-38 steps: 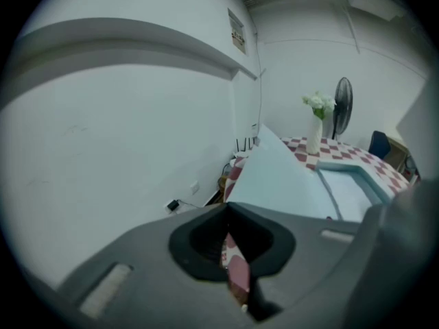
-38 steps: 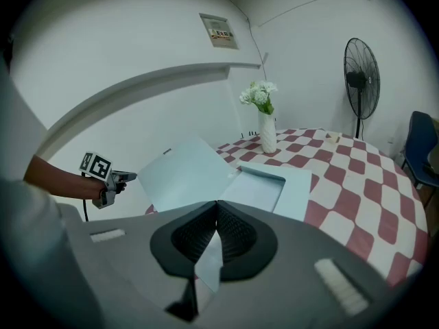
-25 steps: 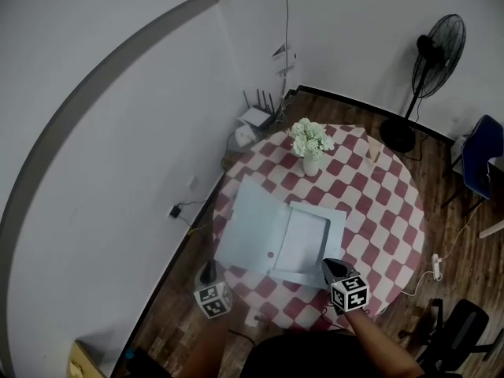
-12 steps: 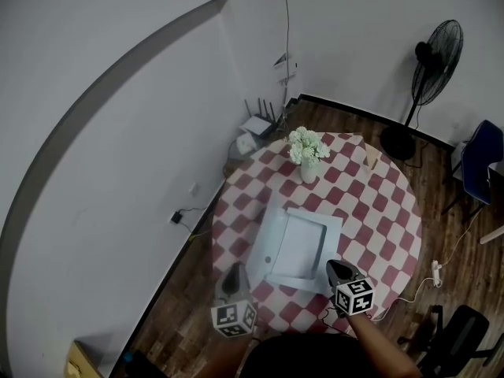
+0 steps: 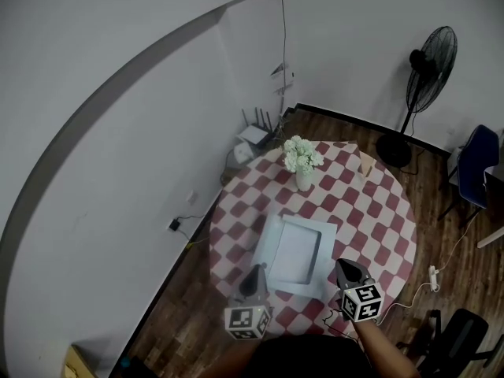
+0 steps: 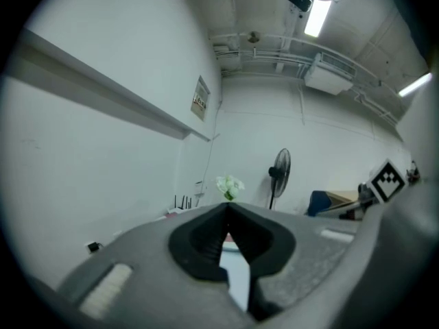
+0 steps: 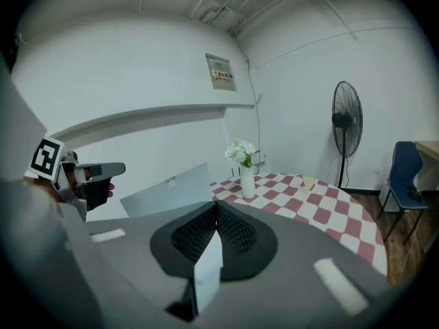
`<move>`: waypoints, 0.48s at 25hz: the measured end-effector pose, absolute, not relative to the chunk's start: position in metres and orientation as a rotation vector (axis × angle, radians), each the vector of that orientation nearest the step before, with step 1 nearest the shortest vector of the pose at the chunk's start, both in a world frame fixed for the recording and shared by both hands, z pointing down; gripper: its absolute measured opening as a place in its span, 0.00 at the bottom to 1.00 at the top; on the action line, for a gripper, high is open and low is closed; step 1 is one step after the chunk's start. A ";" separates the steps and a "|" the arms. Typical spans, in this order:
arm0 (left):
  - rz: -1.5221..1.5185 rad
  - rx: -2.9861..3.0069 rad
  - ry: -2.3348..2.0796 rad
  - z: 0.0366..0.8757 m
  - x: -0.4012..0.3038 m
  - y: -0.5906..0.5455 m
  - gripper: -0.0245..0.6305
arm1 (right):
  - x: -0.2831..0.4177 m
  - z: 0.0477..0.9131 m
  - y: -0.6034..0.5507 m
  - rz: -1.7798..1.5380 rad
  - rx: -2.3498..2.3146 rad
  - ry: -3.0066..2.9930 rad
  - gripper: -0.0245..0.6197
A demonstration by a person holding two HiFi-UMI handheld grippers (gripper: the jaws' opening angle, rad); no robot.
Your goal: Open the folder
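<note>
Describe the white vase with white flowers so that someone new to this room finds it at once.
Find the round table with the red-and-white checked cloth. On its far side, beyond the pale blue folder, stands the narrow white vase of white flowers. It alone holds flowers; the small beige object to its right is low and bare.

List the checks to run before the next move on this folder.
1. Right gripper shut on the near edge of the folder: ok.
2. Left gripper open to take the cover: not ok, its jaws have just closed on nothing, apart from it.
3. The cover laid fully open: not ok, it stands raised.
4. Vase apart from the folder: ok.
5. Contents secure inside: cannot tell.
</note>
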State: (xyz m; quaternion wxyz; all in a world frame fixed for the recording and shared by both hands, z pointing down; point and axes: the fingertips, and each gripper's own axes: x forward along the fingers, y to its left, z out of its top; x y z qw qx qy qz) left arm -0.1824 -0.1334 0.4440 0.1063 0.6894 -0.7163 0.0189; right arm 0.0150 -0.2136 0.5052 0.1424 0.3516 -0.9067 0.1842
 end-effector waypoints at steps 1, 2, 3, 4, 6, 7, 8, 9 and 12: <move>0.060 2.043 -2.103 0.443 -0.179 -0.136 0.04 | 0.019 0.499 -0.216 0.509 1.036 -2.623 0.04; 0.061 2.054 -2.098 0.442 -0.177 -0.138 0.04 | 0.024 0.493 -0.219 0.489 1.059 -2.629 0.04; 0.062 2.064 -2.096 0.440 -0.174 -0.140 0.04 | 0.029 0.487 -0.222 0.473 1.082 -2.633 0.04; 0.062 2.074 -2.094 0.439 -0.172 -0.141 0.04 | 0.034 0.483 -0.225 0.462 1.104 -2.636 0.04; 0.062 2.089 -2.089 0.437 -0.168 -0.145 0.04 | 0.042 0.476 -0.230 0.451 1.145 -2.638 0.04; 0.066 2.097 -2.086 0.436 -0.166 -0.146 0.04 | 0.045 0.474 -0.232 0.445 1.163 -2.636 0.04; 0.073 2.105 -2.083 0.436 -0.164 -0.147 0.04 | 0.048 0.471 -0.234 0.438 1.178 -2.634 0.04; 0.087 2.115 -2.082 0.436 -0.162 -0.148 0.04 | 0.051 0.469 -0.235 0.430 1.190 -2.632 0.04; 0.127 2.146 -2.084 0.436 -0.156 -0.151 0.04 | 0.057 0.464 -0.237 0.420 1.217 -2.630 0.04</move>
